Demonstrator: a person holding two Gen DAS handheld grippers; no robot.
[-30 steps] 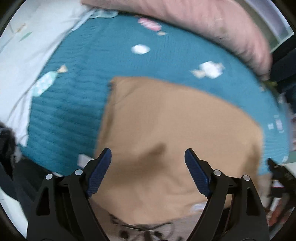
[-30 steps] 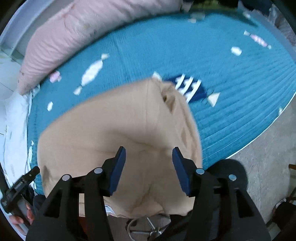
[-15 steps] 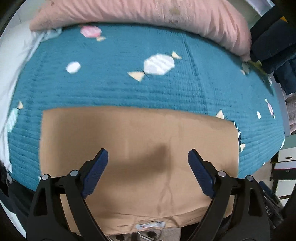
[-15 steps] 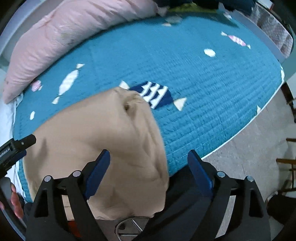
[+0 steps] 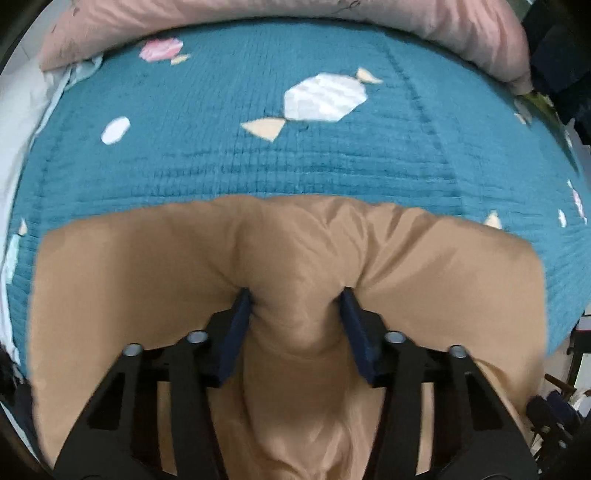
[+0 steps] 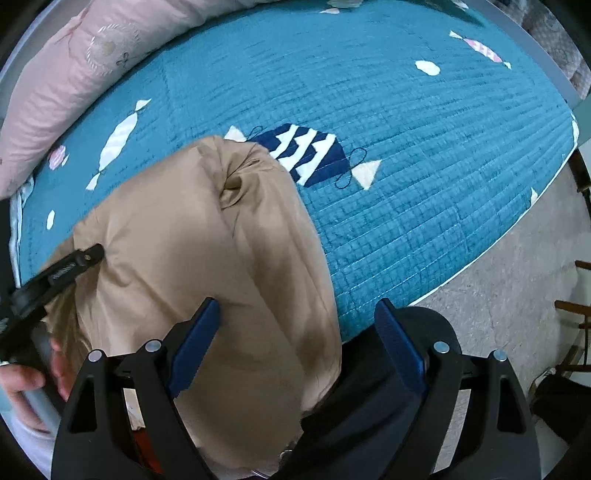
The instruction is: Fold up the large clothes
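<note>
The left gripper [image 5: 295, 301] has just been closing and now pinches a raised ridge of the tan garment [image 5: 147, 280], which lay flat between its wide jaws half a second ago. The garment lies on the teal quilt [image 5: 229, 162] of the bed. The right gripper [image 6: 297, 314] hangs wide over the garment's edge, gripping nothing.

Black tool [image 5: 295, 306], blue pads [image 5: 240, 317].

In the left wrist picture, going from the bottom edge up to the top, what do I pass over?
left gripper → tan garment, bunched between its jaws → teal quilt → white candy patch → pink pillow.
</note>
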